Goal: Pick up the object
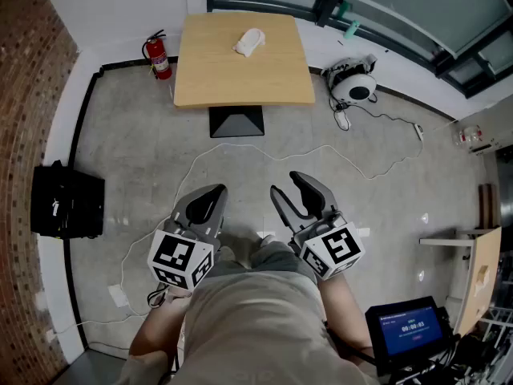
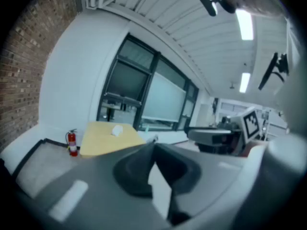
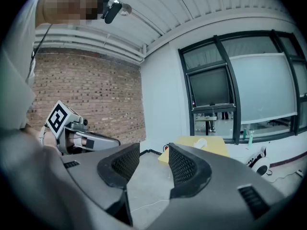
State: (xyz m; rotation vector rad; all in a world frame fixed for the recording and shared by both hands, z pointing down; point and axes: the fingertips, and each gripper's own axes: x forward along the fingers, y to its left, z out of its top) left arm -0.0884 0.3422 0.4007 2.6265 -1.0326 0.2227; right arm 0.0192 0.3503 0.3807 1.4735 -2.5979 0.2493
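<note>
A small white object (image 1: 249,42) lies on a light wooden table (image 1: 216,79) far ahead of me; it also shows as a white lump (image 2: 117,130) in the left gripper view and as a small white shape (image 3: 200,142) in the right gripper view. My left gripper (image 1: 210,201) is held close to my body above the concrete floor, jaws shut, nothing between them. Beside it my right gripper (image 1: 295,193) is open and holds nothing. Both are well short of the table.
A red fire extinguisher (image 1: 158,56) stands left of the table. A black case (image 1: 67,202) sits by the brick wall. A white cable (image 1: 240,152) trails across the floor, and a white device (image 1: 353,82) lies right of the table. A blue screen (image 1: 413,324) glows at lower right.
</note>
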